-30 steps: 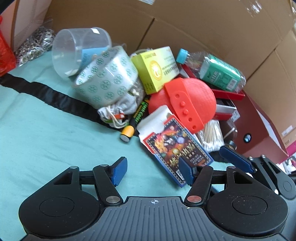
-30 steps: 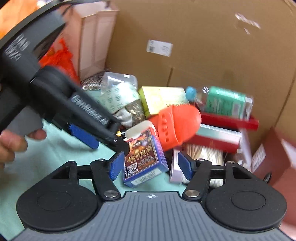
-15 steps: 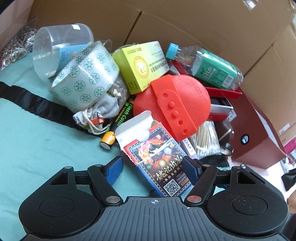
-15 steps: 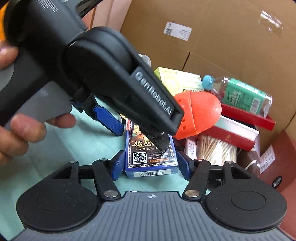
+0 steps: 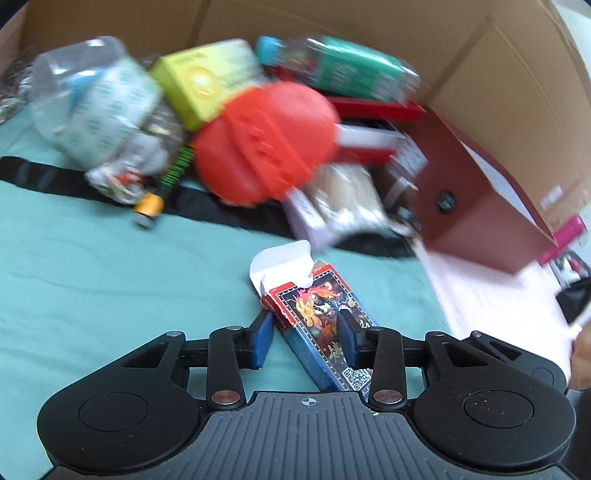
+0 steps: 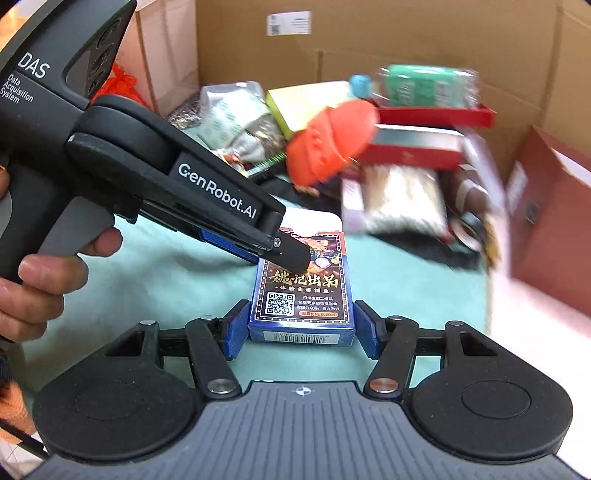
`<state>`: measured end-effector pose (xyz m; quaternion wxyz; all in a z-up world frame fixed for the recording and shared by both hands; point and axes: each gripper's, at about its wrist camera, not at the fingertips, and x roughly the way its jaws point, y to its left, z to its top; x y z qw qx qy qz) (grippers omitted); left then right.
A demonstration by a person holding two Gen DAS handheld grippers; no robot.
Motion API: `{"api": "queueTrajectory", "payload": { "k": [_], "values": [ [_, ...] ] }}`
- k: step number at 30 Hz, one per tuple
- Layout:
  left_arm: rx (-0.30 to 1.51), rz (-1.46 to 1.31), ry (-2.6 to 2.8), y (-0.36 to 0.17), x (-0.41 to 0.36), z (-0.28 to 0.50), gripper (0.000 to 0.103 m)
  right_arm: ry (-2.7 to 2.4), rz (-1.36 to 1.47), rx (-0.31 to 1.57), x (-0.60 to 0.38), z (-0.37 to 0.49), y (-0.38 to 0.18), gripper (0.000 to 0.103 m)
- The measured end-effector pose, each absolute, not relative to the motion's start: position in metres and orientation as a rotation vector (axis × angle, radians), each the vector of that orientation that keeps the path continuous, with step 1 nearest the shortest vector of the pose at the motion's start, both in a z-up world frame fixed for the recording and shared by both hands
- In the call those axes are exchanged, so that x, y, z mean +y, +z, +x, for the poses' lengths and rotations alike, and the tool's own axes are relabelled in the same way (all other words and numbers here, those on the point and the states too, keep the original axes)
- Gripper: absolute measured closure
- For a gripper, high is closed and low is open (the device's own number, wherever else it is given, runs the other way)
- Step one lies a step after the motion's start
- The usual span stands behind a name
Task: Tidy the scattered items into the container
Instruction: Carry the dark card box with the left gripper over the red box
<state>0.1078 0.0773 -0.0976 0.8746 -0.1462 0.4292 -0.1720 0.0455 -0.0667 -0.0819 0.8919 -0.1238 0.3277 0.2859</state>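
Observation:
A blue card box with fiery artwork and an open white flap sits on the teal cloth, a little in front of the pile. My left gripper has its jaws closing on it at a slant. One pad meets the box's red side and the other lies on its printed face. In the right wrist view the card box sits squarely between my right gripper's blue pads, which hug both long sides. My left gripper, held by a hand, rests one fingertip on the box's top.
The blurred pile behind holds an orange-red domed thing, a yellow-green carton, a green-labelled bottle, a tape roll, a marker and a swab pack. A dark red box stands at the right. Cardboard walls close the back.
The card box has come out of the pile towards me, between both grippers. The left jaws have narrowed onto it. The pile now sits farther back.

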Motion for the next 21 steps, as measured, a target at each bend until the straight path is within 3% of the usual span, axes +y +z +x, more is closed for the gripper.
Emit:
{"api": "queueTrajectory", "payload": {
  "k": [1,3,7,9,13,17,18,21],
  "values": [
    [0.900,-0.290,-0.373,-0.098,0.070,0.106,0.052,0.589,-0.252,0.689,-0.072,0.043,-0.082,0.036],
    [0.893,-0.262,-0.365,-0.096,0.061,0.104,0.041,0.579,-0.234,0.695,-0.077,0.042,-0.081,0.036],
    [0.898,-0.267,-0.350,-0.096,0.059,0.104,0.041,0.569,-0.224,0.692,-0.074,0.047,-0.082,0.034],
    [0.900,-0.257,-0.343,-0.096,0.059,0.103,0.048,0.577,-0.221,0.688,-0.069,0.048,-0.084,0.029],
    [0.893,-0.224,-0.328,-0.095,0.056,0.101,0.048,0.574,-0.221,0.669,-0.067,0.045,-0.086,0.026],
    [0.900,-0.208,-0.331,-0.094,0.051,0.102,0.048,0.560,-0.200,0.676,-0.074,0.048,-0.084,0.037],
    [0.900,-0.194,-0.331,-0.093,0.048,0.101,0.057,0.556,-0.193,0.683,-0.076,0.049,-0.084,0.037],
    [0.891,-0.161,-0.341,-0.088,0.038,0.098,0.063,0.544,-0.204,0.681,-0.081,0.046,-0.082,0.037]
  ]
}}
